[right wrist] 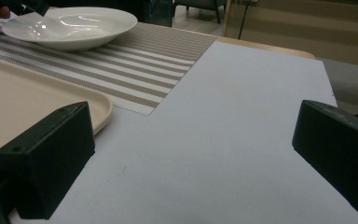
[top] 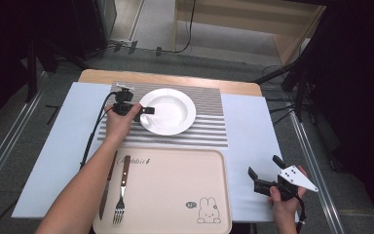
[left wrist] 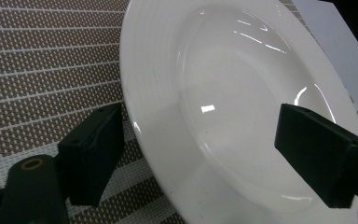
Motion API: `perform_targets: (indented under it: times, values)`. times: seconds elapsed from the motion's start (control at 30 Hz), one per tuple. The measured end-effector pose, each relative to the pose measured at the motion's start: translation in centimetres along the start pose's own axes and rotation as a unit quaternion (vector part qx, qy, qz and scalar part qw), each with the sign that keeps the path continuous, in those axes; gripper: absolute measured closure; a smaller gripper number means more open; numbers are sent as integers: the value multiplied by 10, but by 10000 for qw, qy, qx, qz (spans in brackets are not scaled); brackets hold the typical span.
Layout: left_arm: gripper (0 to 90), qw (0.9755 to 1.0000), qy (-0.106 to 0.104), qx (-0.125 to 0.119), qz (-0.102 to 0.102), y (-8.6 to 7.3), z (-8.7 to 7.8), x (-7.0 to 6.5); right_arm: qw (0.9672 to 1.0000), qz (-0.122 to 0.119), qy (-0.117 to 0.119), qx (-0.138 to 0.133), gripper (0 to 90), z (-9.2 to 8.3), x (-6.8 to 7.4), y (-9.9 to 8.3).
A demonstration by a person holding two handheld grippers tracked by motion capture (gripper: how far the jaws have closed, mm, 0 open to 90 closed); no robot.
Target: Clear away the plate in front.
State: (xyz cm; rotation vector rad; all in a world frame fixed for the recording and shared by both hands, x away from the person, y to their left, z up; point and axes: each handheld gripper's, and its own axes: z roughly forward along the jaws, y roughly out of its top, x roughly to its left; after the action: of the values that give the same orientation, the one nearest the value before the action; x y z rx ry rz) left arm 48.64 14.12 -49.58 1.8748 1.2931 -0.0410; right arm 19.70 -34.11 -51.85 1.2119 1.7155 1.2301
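A white deep plate (top: pixel 168 111) rests on a striped placemat (top: pixel 209 126) at the far middle of the table. My left gripper (top: pixel 143 109) is at the plate's left edge, held by a hand. In the left gripper view the plate (left wrist: pixel 242 93) has its rim between the jaws of the left gripper (left wrist: pixel 198 135): one jaw is outside over the mat (left wrist: pixel 37 56), the other over the bowl, and neither pad presses on it. My right gripper (top: pixel 264 165) stands open over the white table cover at the near right, with nothing between its jaws (right wrist: pixel 193 140).
A beige tray (top: pixel 175 195) with a rabbit print lies at the near middle. On its left part lie a fork (top: pixel 121 195) and a knife (top: pixel 107 187). The right gripper view has the tray's corner (right wrist: pixel 28 93) and the plate (right wrist: pixel 70 25) farther off.
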Motion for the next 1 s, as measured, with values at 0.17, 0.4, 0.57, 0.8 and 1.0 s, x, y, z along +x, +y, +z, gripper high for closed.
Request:
perform_targets:
  times: [0.17, 0.4, 0.57, 0.8, 1.0]
  values:
    - [271, 9999, -86, 34, -70, -1, 4, 0, 10000, 1, 7, -3, 0, 0, 0, 0]
    - [356, 9996, -53, 64, -288, -1, 6, 1, 10000, -11, 7, 4, 0, 0, 0, 0]
    - [426, 9990, -23, 70, -433, -1, 5, 4, 10000, -17, 10, 9, 0, 0, 0, 0]
    - [496, 9990, 145, 115, -411, -1, 5, 2, 10000, -19, 16, 33, 0, 1, 0, 0]
    - [602, 9988, 367, 119, -302, -2, 4, 0, 10000, -13, 13, 48, 0, 1, 1, 0]
